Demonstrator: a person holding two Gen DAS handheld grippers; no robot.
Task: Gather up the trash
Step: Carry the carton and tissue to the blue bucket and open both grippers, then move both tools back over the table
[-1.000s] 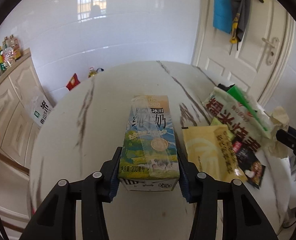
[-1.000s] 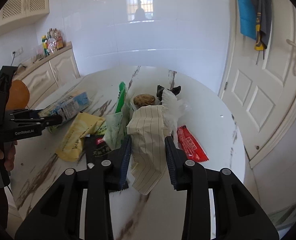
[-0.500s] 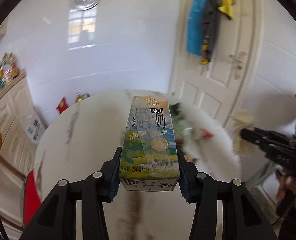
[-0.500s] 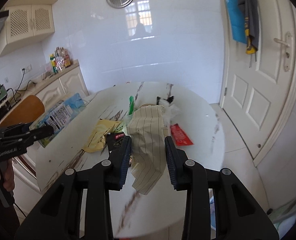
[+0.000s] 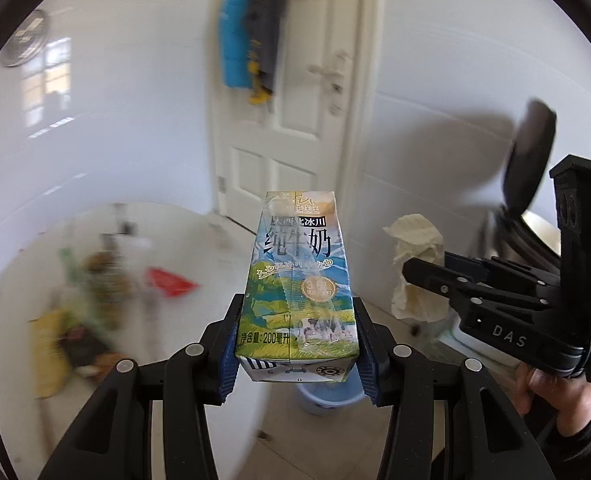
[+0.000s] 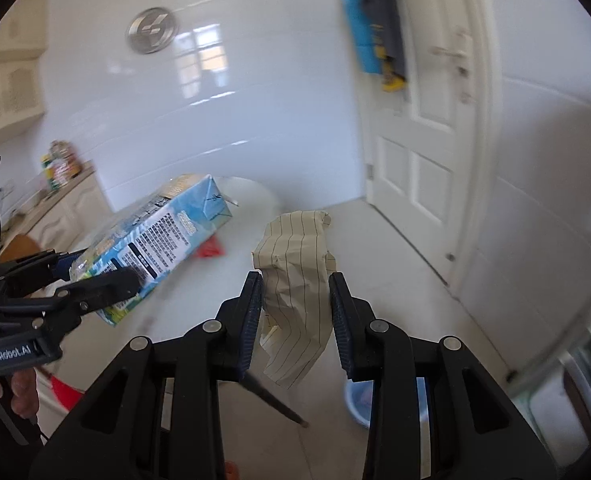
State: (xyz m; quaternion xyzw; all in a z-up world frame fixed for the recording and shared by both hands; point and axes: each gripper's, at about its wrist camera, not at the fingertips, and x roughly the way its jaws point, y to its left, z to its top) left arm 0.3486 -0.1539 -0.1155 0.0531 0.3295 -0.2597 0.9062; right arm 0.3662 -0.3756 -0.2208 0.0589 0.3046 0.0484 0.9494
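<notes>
My left gripper (image 5: 295, 344) is shut on a milk carton (image 5: 297, 280) with a blue and green printed side, held in the air beyond the table's edge. In the right wrist view the same milk carton (image 6: 163, 236) shows at the left between the left gripper (image 6: 95, 276) fingers. My right gripper (image 6: 295, 320) is shut on a crumpled sheet of lined cream paper (image 6: 295, 284), which hangs below the pads. The paper (image 5: 415, 268) and the right gripper (image 5: 427, 276) also show at the right of the left wrist view. A blue bucket (image 5: 327, 392) stands on the floor below.
The round marble table (image 5: 23, 280) lies at the left, blurred, with several wrappers, among them a red one (image 5: 171, 282) and a yellow one (image 5: 51, 352). A white door (image 6: 427, 140) with hanging clothes stands ahead. The blue bucket (image 6: 357, 400) shows low between the right fingers.
Both grippers have swung away from the table toward the door and floor, carrying the carton and the paper. The table has slid to the left of both views and a blue bucket has appeared below.
</notes>
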